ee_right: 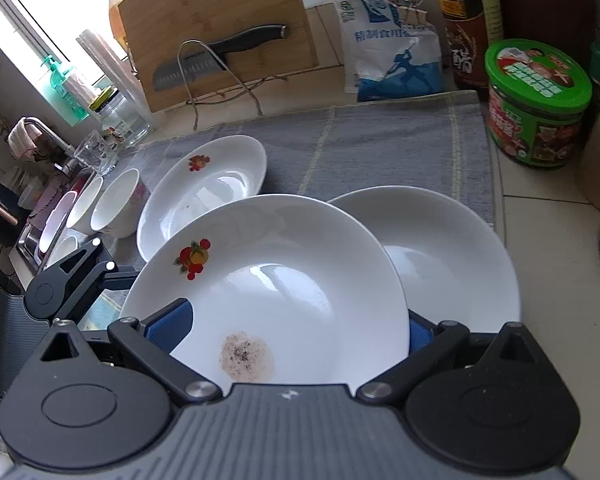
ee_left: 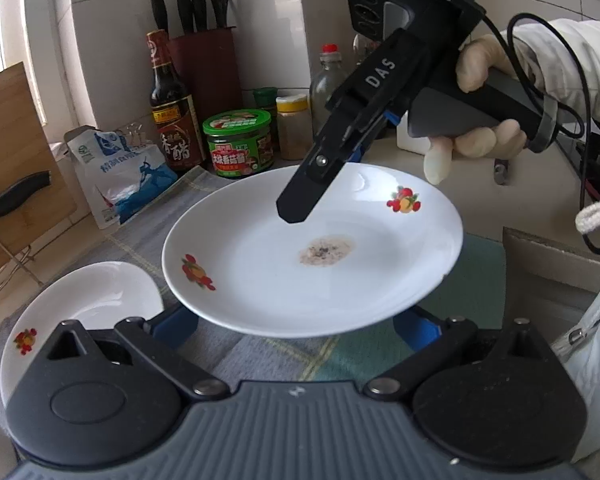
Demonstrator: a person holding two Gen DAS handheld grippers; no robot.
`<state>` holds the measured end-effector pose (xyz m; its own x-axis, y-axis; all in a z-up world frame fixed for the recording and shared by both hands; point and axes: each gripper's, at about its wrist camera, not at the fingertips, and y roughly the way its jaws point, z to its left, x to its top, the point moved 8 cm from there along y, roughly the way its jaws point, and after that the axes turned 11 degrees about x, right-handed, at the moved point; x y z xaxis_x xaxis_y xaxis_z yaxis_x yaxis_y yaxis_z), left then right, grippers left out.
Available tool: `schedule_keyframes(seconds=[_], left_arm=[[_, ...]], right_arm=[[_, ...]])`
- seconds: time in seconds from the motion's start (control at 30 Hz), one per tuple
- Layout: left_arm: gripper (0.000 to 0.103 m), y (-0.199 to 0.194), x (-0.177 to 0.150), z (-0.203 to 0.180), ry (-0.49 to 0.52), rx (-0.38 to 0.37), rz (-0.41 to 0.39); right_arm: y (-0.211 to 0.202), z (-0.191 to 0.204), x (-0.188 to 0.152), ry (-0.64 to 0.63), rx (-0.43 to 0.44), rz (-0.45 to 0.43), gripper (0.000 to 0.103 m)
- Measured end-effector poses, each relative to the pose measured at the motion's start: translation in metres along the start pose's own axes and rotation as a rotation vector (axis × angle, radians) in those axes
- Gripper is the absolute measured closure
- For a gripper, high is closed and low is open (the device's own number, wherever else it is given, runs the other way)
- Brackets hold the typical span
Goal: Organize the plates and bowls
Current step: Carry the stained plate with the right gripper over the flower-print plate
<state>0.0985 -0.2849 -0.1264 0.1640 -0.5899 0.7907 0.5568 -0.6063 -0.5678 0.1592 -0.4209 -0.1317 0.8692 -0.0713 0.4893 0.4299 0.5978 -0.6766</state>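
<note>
Two claws share one soiled plate [ee_left: 312,248]: left claw [ee_left: 296,330] and right claw [ee_right: 290,330] look clamped on opposite rims, keeping it level above desk w/ other plates [ee_right: 202,188].

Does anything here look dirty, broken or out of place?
Yes. The plate held in the air has a brownish, speckled smear near its middle, so it looks unwashed. Its right rim also seems chipped. The other plates on the cloth look clean.
</note>
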Motion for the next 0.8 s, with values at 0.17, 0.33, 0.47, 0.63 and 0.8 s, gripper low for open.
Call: schedule_keyframes(seconds=[0.17,0.33,0.47,0.63,0.8], left_arm=[[0.000,0.012,0.004,-0.004,0.002,0.001,0.012],[0.000,0.024,0.006,-0.005,-0.001,0.003,0.033],[0.000,0.029,0.008,-0.005,-0.003,0.004,0.046],[0.000,0.036,0.009,-0.004,0.000,0.004,0.058],[0.000,0.041,0.009,-0.004,0.002,0.007,0.064]], right_arm=[[-0.004,-0.014,0.002,0.011,0.004,-0.005,0.000],[-0.004,-0.026,0.003,0.022,0.011,-0.005,0.000],[-0.002,-0.033,0.004,0.029,0.013,-0.003,0.000],[0.000,-0.039,0.004,0.037,0.016,0.006,0.000],[0.001,-0.044,0.004,0.040,0.020,0.007,0.000]])
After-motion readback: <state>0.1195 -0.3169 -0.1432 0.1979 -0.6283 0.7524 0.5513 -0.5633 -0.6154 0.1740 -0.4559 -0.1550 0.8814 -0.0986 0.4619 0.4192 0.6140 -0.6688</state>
